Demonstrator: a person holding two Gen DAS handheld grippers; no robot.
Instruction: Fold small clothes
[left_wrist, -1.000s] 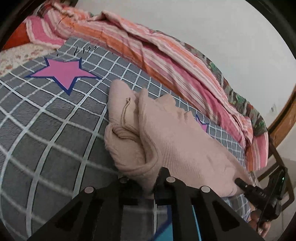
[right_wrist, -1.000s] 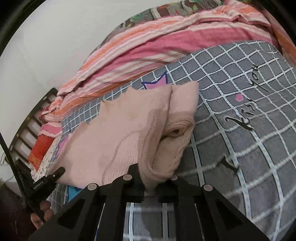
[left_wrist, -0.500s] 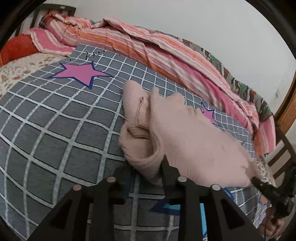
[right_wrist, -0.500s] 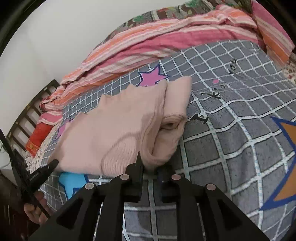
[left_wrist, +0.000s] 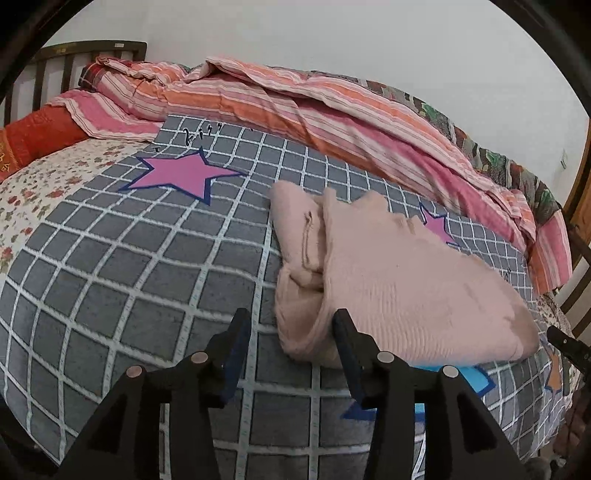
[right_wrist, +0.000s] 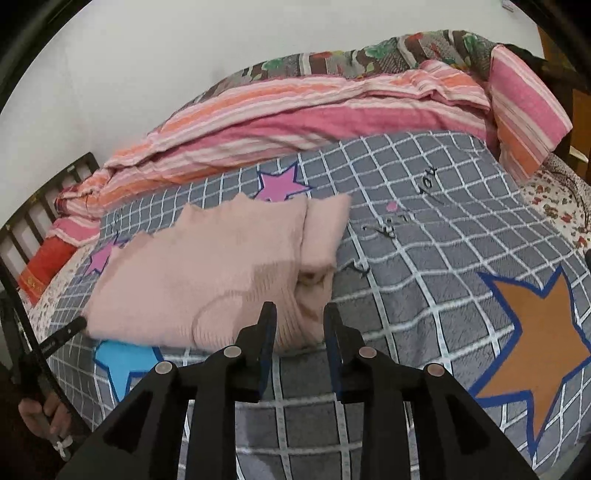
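The pink knit sweater (left_wrist: 399, 280) lies folded on the grey checked blanket (left_wrist: 122, 280) that covers the bed, towards the near edge, with its rolled sleeve side showing at one end. Both pairs of tongs are letting go: the left tongs (left_wrist: 291, 325) are opening with the sweater's near corner just between the jaws, the cloth brushing the right-hand pad but no longer pinched, and the right tongs (right_wrist: 300, 320) are opening too, with the folded hem sitting in the gap and slack. I'd say a fold has just been laid down and this is the release.

What comes next looks like either one more fold across the middle or simply smoothing the bundle, since the sleeve end bulges and the top layer lies a bit skewed. For another fold, each pair of tongs would need a fresh bite on the corners of one end, catching all the layers together so the stack doesn't slide apart.

Around it there is plenty of bare blanket. A striped pink and orange quilt (right_wrist: 303, 110) is heaped along the wall side, well apart from the sweater, and a red pillow (left_wrist: 33, 138) sits by the headboard. Nothing blocks the work.
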